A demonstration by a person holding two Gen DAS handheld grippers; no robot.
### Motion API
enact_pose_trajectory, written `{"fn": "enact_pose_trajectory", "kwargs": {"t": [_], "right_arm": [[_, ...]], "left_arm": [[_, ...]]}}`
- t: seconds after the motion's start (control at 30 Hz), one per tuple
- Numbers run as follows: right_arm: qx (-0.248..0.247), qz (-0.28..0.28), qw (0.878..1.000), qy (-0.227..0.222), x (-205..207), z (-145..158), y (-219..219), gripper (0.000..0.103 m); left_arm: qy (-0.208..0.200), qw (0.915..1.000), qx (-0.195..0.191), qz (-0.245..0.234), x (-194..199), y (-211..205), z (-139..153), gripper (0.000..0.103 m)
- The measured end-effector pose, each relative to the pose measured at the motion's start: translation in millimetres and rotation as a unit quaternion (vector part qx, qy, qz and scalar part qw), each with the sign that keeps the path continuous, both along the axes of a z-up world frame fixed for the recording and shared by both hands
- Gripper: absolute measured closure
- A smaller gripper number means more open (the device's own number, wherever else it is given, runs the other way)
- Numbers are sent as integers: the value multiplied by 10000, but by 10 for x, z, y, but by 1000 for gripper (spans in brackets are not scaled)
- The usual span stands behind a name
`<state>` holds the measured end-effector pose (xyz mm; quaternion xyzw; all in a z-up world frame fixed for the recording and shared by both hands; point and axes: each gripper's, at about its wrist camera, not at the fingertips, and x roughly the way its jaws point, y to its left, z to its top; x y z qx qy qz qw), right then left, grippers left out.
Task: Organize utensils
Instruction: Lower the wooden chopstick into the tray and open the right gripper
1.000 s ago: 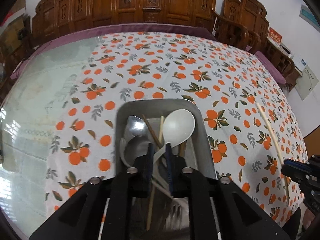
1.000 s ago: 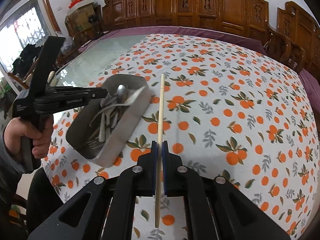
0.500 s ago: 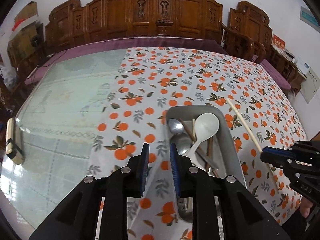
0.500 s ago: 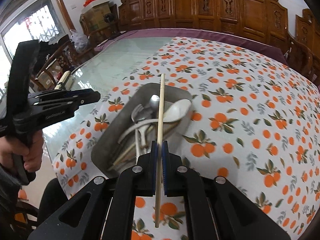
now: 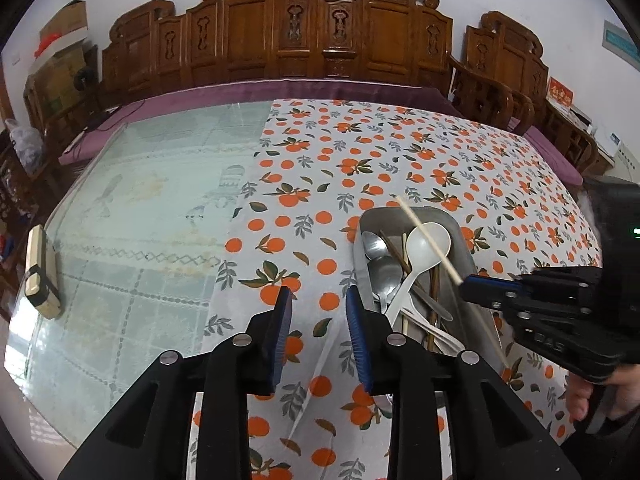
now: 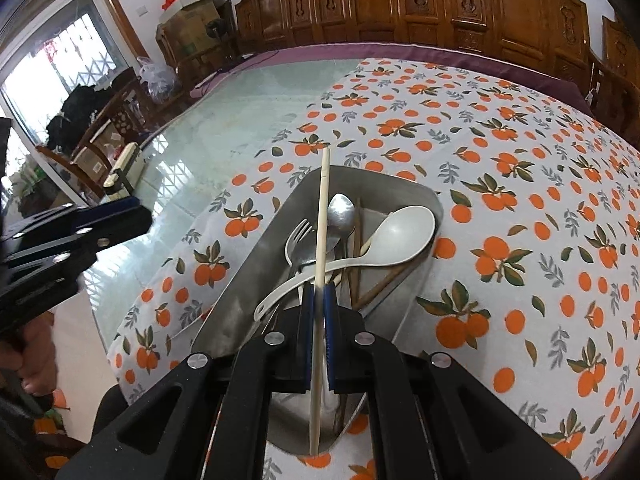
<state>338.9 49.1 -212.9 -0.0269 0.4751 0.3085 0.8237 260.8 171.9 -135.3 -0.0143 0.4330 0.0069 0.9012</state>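
A metal tray (image 5: 466, 240) (image 6: 248, 276) on the orange-print cloth holds a white plastic spoon (image 5: 428, 240) (image 6: 400, 232), metal spoons, a fork (image 6: 298, 240) and dark chopsticks. My right gripper (image 6: 319, 296) (image 5: 468, 282) hangs over the tray's near end, shut on a pale wooden chopstick (image 6: 323, 208) (image 5: 424, 232) that slants above the utensils. To the left of the tray, my left gripper (image 5: 319, 304) (image 6: 136, 216) is above bare cloth. Its jaws are opening and nothing is between them.
The orange-print tablecloth (image 5: 360, 168) covers the table's right part; bare glass top (image 5: 152, 200) lies to the left. A beige block (image 5: 40, 276) sits at the table's left edge. Carved wooden chairs (image 5: 320, 40) line the far side. A hand (image 5: 588, 396) holds the right gripper.
My left gripper let go inside the tray, drew back to the left and up, and its jaws widened. My right gripper carried the chopstick left until it came over the tray.
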Motion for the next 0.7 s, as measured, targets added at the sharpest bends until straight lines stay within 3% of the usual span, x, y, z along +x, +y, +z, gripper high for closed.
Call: {"fn": "enact_pose_trajectory", "kwargs": {"t": [0.4, 0.6, 0.67, 0.7], "right_arm": [[-220, -51, 9996, 145, 107, -252, 175, 95], [-108, -102, 9999, 9, -11, -159, 64, 95], [9, -128, 9999, -87, -102, -53, -46, 95], [52, -192, 9996, -215, -209, 71, -165, 95]], "left_arm": [[-44, 10000, 64, -18, -96, -37, 50, 73], [-124, 9999, 72, -27, -212, -121, 116, 67], [-204, 9998, 80, -28, -263, -179, 161, 53], [-261, 9996, 84, -46, -295, -217, 192, 52]]}}
